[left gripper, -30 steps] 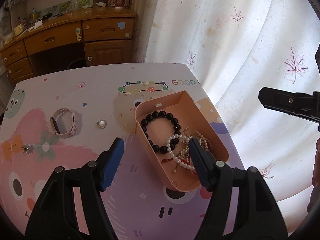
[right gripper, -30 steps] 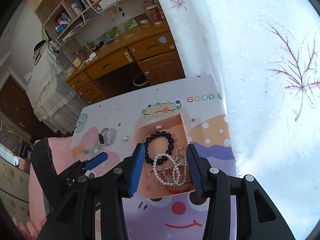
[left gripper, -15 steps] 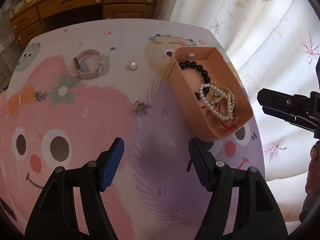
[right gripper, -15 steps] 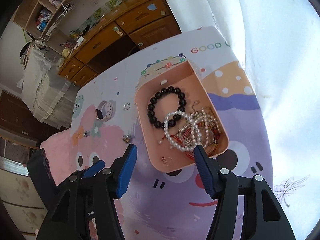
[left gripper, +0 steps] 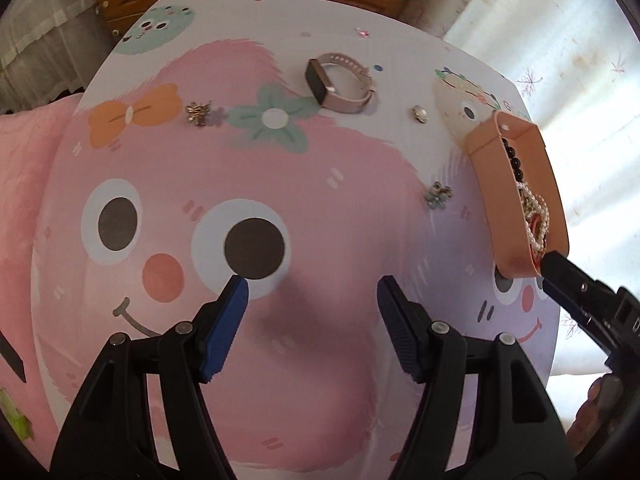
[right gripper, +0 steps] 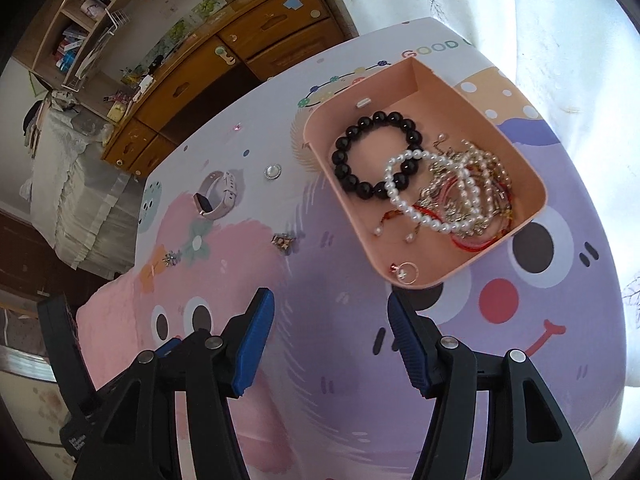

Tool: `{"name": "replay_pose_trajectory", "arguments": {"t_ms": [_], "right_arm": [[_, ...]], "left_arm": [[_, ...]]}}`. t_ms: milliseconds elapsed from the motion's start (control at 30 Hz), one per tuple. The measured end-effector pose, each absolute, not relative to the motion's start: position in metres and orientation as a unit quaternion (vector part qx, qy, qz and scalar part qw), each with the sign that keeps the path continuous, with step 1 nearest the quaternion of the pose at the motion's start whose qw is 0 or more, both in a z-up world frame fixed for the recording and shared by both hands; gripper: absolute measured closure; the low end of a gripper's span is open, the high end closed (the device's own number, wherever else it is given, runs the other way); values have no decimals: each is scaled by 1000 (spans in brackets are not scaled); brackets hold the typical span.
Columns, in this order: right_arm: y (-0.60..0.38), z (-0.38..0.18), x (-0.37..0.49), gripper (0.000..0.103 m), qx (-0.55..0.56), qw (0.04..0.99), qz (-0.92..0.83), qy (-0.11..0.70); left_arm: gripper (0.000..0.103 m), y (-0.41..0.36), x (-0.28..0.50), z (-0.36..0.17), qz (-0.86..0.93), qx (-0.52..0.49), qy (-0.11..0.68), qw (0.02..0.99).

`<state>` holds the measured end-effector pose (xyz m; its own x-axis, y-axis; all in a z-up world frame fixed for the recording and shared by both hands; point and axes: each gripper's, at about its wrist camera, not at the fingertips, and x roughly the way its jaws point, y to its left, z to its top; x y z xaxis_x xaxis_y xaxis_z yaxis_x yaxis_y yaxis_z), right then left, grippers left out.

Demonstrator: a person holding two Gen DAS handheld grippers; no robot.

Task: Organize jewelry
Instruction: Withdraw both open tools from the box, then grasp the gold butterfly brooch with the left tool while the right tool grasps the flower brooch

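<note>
Right wrist view, tray (right gripper: 320,151) near table edge (right gripper: 592,184)

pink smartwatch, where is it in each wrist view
Left wrist view: the pink smartwatch lies on the table at upper centre, right of the green flower print.
Right wrist view: it lies at centre left, just above the same flower print.
Shared landmark: the round pearl brooch, which lies between the watch and the pink tray in both.
</note>
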<state>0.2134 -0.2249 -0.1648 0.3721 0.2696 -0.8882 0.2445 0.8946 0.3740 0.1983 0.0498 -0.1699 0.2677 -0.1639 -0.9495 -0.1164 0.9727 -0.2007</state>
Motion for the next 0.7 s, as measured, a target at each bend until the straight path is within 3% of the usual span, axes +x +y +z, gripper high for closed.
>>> {"name": "replay_pose_trajectory", "arguments": {"t_ms": [700], "right_arm": [[-103,-222,255,43,102,873,-25,477]], "left_arm": [[39,127,285,-200,12,-131,565,815]]}}
